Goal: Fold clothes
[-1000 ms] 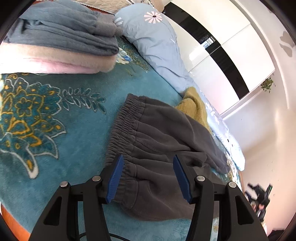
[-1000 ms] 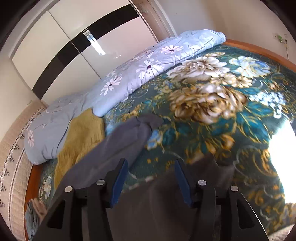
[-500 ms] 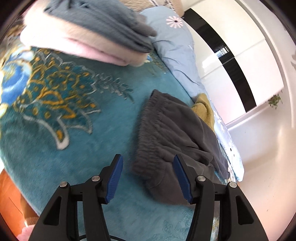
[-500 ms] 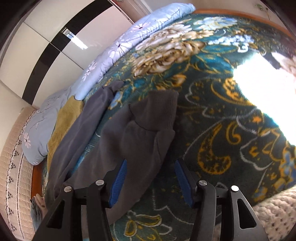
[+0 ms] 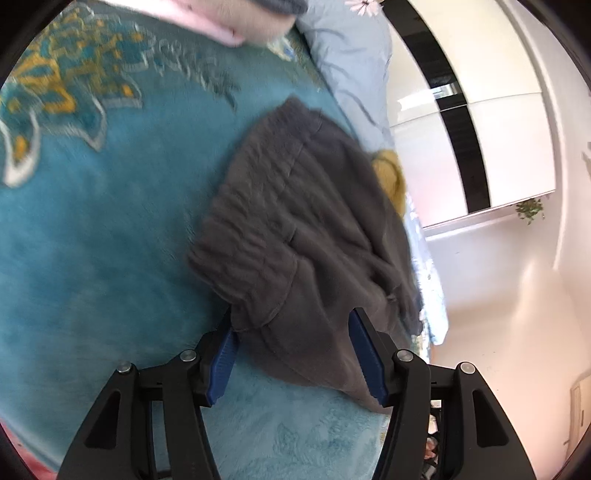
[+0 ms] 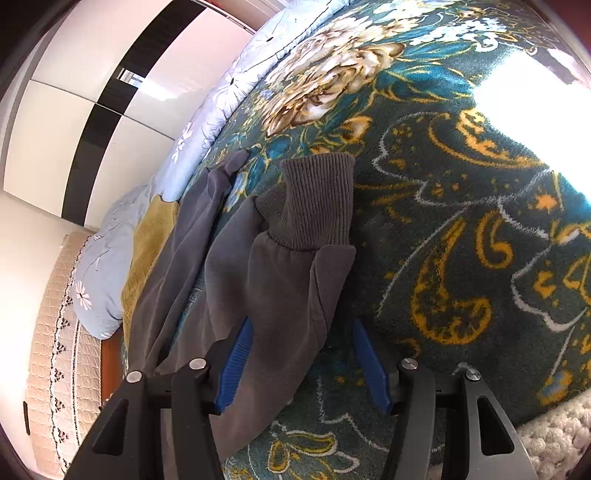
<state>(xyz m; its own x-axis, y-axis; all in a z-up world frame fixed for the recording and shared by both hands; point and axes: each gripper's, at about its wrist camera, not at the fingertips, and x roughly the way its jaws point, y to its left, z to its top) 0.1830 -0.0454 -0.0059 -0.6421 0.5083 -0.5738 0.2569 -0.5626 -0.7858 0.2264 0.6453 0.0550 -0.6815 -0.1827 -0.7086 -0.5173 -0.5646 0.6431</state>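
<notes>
Dark grey sweatpants [image 5: 306,221] lie on the teal floral bedspread [image 5: 92,240]. In the left wrist view their elastic waistband end lies bunched, and my left gripper [image 5: 295,350] is open with the waist edge between its blue pads. In the right wrist view a leg of the pants [image 6: 280,280] with a ribbed cuff [image 6: 317,199] stretches away, and a second leg [image 6: 192,229] lies to its left. My right gripper [image 6: 303,358] is open over the leg fabric, empty.
A mustard garment [image 6: 147,243] and a pale blue flowered duvet [image 6: 107,266] lie beyond the pants. Folded pink clothing [image 5: 236,18] sits at the far top. White wardrobe doors [image 5: 509,110] stand behind the bed. A bright sun patch [image 6: 524,96] falls on the bedspread.
Both grippers have swung over the pants. The left view turned so the waistband now sits between its pads. The right view moved closer along the leg toward the cuff.
</notes>
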